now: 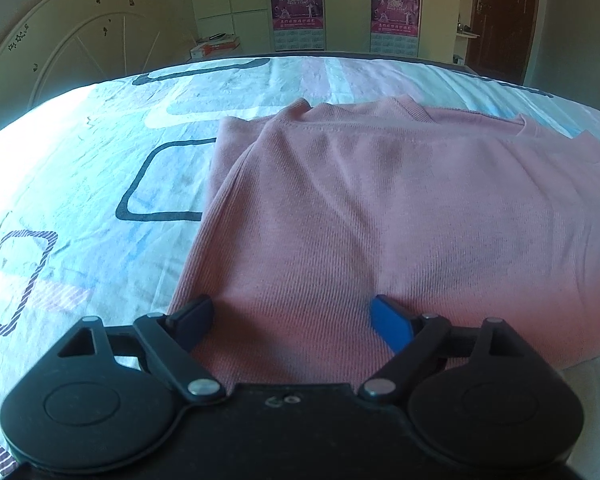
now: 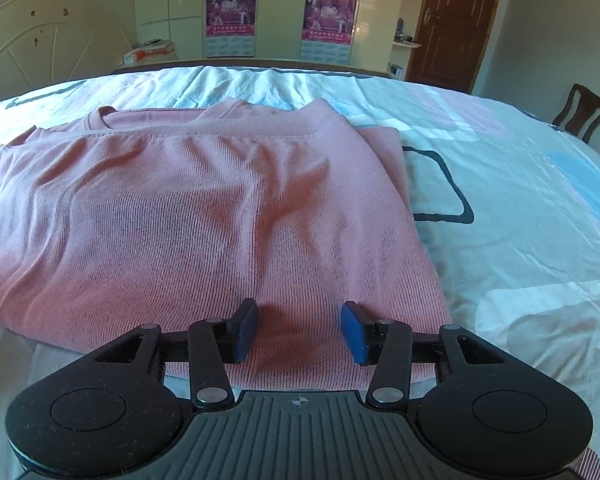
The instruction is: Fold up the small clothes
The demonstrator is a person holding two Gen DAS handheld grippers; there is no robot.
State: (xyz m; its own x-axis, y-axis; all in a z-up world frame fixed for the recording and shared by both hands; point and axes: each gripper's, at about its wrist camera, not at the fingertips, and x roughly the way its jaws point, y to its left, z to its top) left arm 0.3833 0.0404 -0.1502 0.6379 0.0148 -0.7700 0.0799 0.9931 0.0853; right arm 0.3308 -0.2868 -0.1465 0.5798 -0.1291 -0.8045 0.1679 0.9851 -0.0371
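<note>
Wide bed [image 1: 80,184] under a pale sheet printed with dark rounded squares. Behind it, cream wardrobe doors [image 2: 172,4] with two purple posters [image 2: 230,8], a brown door [image 2: 456,20] at right, a wooden chair [image 2: 580,114] near the bed's right edge. Pink shirt [image 1: 360,208] folded flat on the sheet, collar on the far side. Left gripper [image 1: 292,322] low over the shirt's near left part, fingers spread wide, holding nothing. Right gripper [image 2: 300,330] low over the near right part, fingers apart, gripping nothing.
</note>
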